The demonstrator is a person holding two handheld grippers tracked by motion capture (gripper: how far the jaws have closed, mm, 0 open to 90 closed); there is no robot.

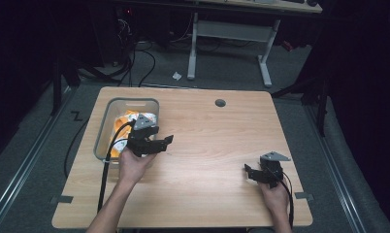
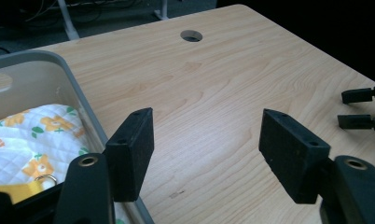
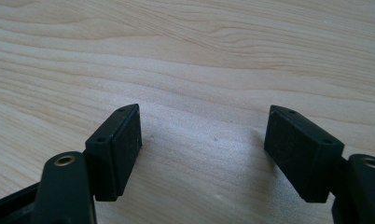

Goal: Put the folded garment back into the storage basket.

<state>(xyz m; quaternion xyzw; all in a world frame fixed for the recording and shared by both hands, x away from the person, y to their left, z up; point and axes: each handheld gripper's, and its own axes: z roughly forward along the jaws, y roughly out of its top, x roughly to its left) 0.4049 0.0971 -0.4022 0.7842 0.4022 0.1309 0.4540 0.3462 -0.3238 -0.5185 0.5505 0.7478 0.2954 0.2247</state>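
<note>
While both grippers, left point(image 2: 206, 140) and right point(image 3: 202, 144), gape empty, we list a cloth-filled bin point(image 1: 105, 121) near the table's point(image 1: 207, 145) left edge.

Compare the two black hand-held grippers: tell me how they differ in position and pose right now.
The left black two-jaw gripper sits beside the grey plastic bin holding quilted orange-flowered cloth; the right black two-jaw gripper is over bare light wooden tabletop. The left points rightward across the table; the right points leftward. Both are open and hold nothing.
</note>
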